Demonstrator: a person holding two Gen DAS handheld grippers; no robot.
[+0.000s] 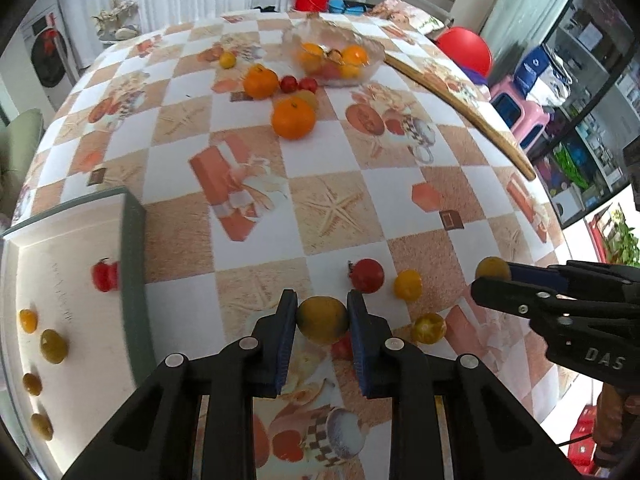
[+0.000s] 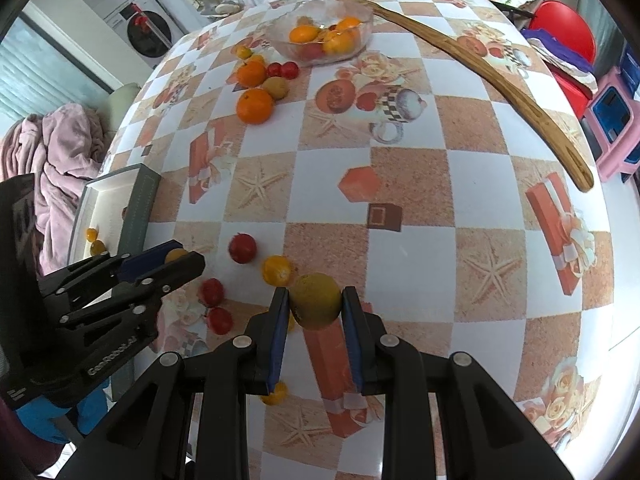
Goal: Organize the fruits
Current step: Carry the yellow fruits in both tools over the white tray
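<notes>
My left gripper point(image 1: 322, 312) is shut on a yellow-green fruit point(image 1: 321, 319) just above the table. My right gripper point(image 2: 315, 306) is shut on another yellow-green fruit point(image 2: 316, 300). Each gripper shows in the other's view, the right one point(image 1: 494, 274) and the left one point(image 2: 182, 258). Loose red tomatoes point(image 1: 367, 275) and yellow fruits point(image 1: 408, 285) lie between them. A white box point(image 1: 60, 320) at the left holds several small fruits. Oranges point(image 1: 293, 117) lie farther back by a glass bowl point(image 1: 340, 56) of fruit.
A long wooden stick point(image 2: 472, 64) lies across the table's right side. A red chair point(image 2: 564, 32) and pink stool point(image 2: 616, 120) stand beyond the right edge. A pink blanket point(image 2: 56, 148) lies beyond the left edge.
</notes>
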